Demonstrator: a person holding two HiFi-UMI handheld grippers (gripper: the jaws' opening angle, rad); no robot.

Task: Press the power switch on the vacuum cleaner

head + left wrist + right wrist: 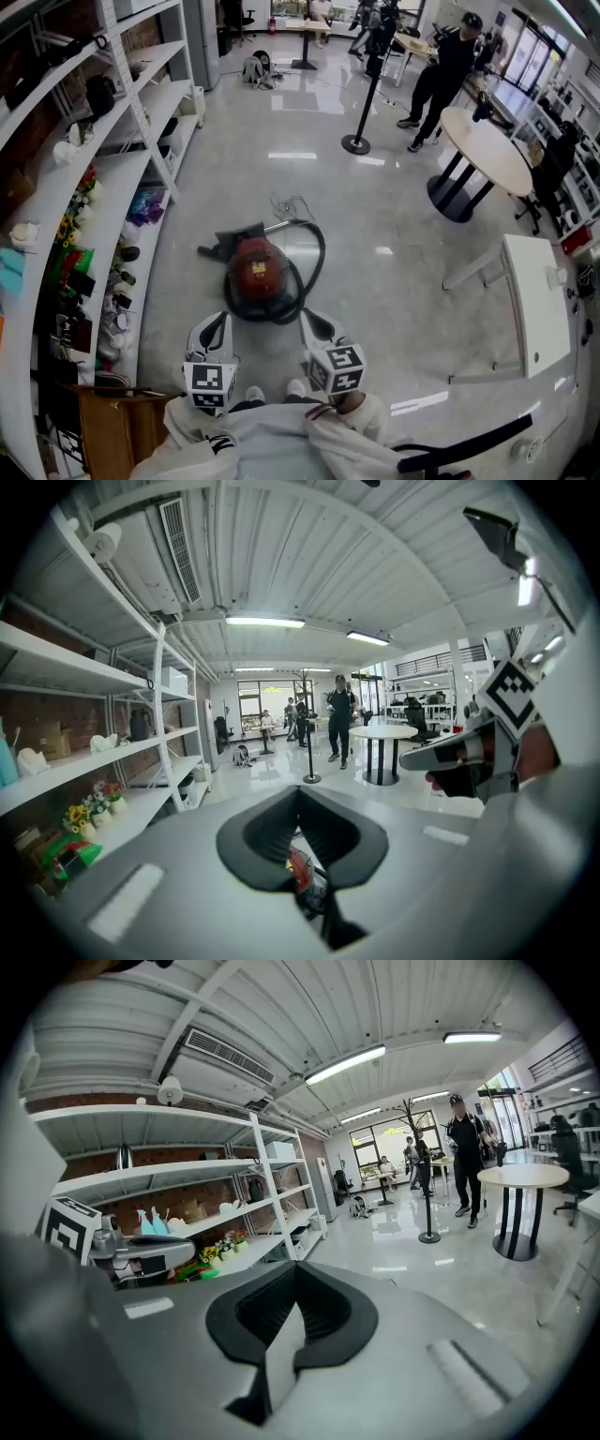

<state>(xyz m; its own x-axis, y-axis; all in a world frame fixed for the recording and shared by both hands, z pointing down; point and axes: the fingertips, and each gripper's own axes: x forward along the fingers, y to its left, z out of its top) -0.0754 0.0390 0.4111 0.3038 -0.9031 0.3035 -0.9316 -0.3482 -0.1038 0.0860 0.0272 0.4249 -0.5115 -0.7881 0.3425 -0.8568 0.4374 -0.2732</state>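
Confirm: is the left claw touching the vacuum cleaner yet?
Apart. Left gripper view: the vacuum cleaner shows small and distant through the slit of the left claw, with nothing pressed against it.

We see a white shelving unit [141, 122] along the left, its shelves crowded with small goods, yellow flowers [67, 228] among them. Across the glossy floor [394, 244], a black post on a round base [356, 142] stands near a person in dark clothes [439, 80], just beside a round white counter [492, 150].
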